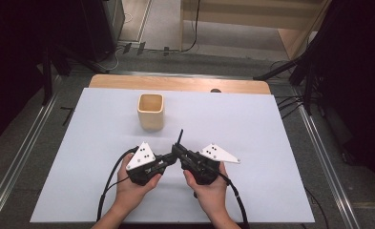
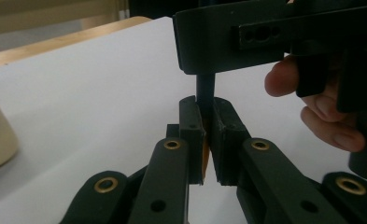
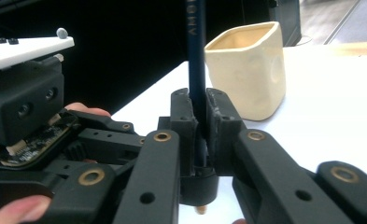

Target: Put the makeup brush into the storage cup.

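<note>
- White sheeting covers the bench (image 1: 271, 143); a cream square cup (image 1: 151, 111) stands toward its far side.
- Near the front edge, the left gripper (image 1: 168, 159) and right gripper (image 1: 178, 149) meet tip to tip.
- A dark pencil (image 3: 196, 56) stands upright, the right jaws pinching its shaft.
- Left jaws pinch its lower end, just under the right gripper.
</note>
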Motion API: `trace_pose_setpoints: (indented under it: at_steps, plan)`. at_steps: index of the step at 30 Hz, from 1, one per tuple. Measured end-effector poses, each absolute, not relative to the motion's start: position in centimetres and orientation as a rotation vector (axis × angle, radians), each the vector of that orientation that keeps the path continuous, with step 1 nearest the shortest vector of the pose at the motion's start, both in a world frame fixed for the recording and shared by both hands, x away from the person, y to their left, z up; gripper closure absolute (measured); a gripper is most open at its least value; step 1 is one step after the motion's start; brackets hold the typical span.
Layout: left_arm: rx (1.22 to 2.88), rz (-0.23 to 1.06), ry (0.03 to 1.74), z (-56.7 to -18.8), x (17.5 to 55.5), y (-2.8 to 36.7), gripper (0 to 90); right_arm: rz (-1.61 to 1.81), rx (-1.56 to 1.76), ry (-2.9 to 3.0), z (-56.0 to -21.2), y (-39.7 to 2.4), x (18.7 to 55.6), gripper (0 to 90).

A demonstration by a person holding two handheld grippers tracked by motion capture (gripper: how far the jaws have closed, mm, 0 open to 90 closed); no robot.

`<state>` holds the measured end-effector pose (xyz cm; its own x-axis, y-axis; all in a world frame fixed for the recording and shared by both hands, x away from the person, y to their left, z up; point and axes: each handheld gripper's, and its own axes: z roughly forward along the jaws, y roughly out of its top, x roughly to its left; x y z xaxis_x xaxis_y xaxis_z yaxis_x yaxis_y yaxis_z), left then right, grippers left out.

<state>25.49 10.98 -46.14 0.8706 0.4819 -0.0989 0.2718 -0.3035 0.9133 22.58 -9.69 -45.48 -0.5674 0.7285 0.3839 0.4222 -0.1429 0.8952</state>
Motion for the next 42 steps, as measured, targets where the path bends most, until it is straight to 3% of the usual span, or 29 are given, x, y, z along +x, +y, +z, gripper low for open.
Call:
trace_pose_setpoints:
  at_steps: [9, 23, 42]
  plan:
    - [1.929, 0.220, 0.556, -46.2, 25.7, 11.0, 71.4, 1.731, 1.274, 1.847, -45.3, -10.2, 22.5, 84.4]
    - [1.888, 0.233, 0.588, -45.0, 26.4, 13.1, 71.2, 1.534, 1.184, 1.808, -45.1, -12.5, 23.2, 84.3]
    - [1.900, 0.223, 0.611, -43.6, 27.0, 14.3, 69.7, 1.194, 0.932, 2.008, -46.5, -11.3, 23.8, 84.3]
